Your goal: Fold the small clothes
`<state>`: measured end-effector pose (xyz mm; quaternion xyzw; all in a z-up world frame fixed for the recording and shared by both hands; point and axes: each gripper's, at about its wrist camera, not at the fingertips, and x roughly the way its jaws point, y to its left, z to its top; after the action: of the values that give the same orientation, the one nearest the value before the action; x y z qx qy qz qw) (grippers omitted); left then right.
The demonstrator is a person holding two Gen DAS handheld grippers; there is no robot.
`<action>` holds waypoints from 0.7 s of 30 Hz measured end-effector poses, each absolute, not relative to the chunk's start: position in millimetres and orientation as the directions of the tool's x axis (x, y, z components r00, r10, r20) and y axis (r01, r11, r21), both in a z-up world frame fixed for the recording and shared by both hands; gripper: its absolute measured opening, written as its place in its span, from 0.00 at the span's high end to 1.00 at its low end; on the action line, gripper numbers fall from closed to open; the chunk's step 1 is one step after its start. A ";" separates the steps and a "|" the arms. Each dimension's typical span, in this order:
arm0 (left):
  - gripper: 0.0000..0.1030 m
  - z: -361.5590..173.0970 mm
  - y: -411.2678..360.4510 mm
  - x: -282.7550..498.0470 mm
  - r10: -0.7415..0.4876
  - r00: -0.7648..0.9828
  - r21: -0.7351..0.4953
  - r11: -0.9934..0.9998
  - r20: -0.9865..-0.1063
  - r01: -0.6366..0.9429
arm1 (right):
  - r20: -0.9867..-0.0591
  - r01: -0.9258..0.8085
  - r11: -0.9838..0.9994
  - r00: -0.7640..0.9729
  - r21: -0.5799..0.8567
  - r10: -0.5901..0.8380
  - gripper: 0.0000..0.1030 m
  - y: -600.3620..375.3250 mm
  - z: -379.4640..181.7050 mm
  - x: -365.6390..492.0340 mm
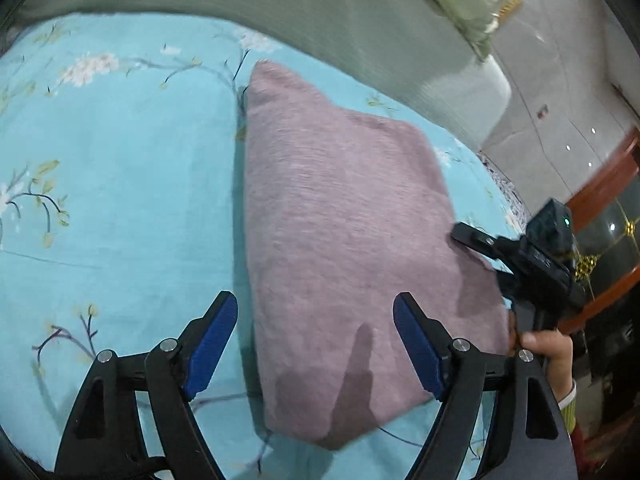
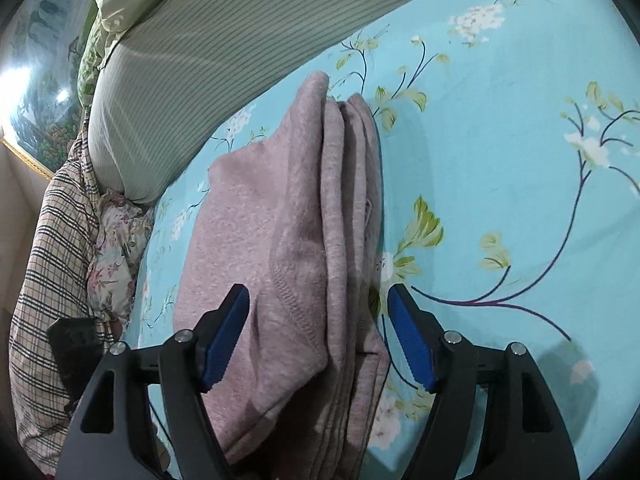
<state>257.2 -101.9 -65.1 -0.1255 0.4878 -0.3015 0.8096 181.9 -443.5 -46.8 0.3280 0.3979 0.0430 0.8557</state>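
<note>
A folded pink garment (image 1: pixel 344 240) lies on a light blue bed sheet (image 1: pixel 120 200) printed with branches and pale flowers. In the right wrist view the garment shows several stacked layers along one side, and a stitched seam runs across its upper layer. The left gripper (image 1: pixel 314 344) hangs above the near end of the garment with its jaws wide apart — the blue pads (image 1: pixel 212 344) touch nothing, one over the sheet and the other over the cloth. The right gripper (image 2: pixel 318 334) stands also wide, its blue pads (image 2: pixel 226 334) on both sides of the folded stack and not pressing it; the cloth lies between them but free. In the left wrist view the right gripper appears at the far edge of the garment, held by a hand (image 1: pixel 548 350) with a light cuff. Behind the garment lies a green striped bolster (image 2: pixel 192 64), and beside it a checked cloth (image 2: pixel 52 248) and a flowered cloth (image 2: pixel 116 248).
</note>
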 end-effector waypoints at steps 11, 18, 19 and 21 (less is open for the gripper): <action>0.14 -98.0 -130.6 306.8 -0.695 0.207 -0.628 0.714 -0.688 0.308 | -0.638 0.160 0.763 0.668 0.626 0.383 0.40 -444.4 -59.2 214.5; 0.60 -84.0 -131.0 297.3 -0.685 0.263 -0.587 0.723 -0.680 0.365 | -0.615 0.118 0.765 0.677 0.633 0.404 0.69 -417.8 -42.9 211.8; 0.61 -77.7 -125.3 291.5 -0.692 0.273 -0.591 0.717 -0.669 0.370 | -0.610 0.103 0.768 0.677 0.632 0.412 0.69 -410.6 -40.3 210.9; 0.61 -63.1 -112.8 275.4 -0.685 0.310 -0.572 0.724 -0.659 0.385 | -0.602 0.062 0.774 0.669 0.630 0.436 0.69 -388.6 -35.2 209.4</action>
<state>275.4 -112.8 -63.1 -0.1558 0.4811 -0.3371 0.7941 209.4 -388.6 -35.2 0.3176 0.3920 0.1091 0.8565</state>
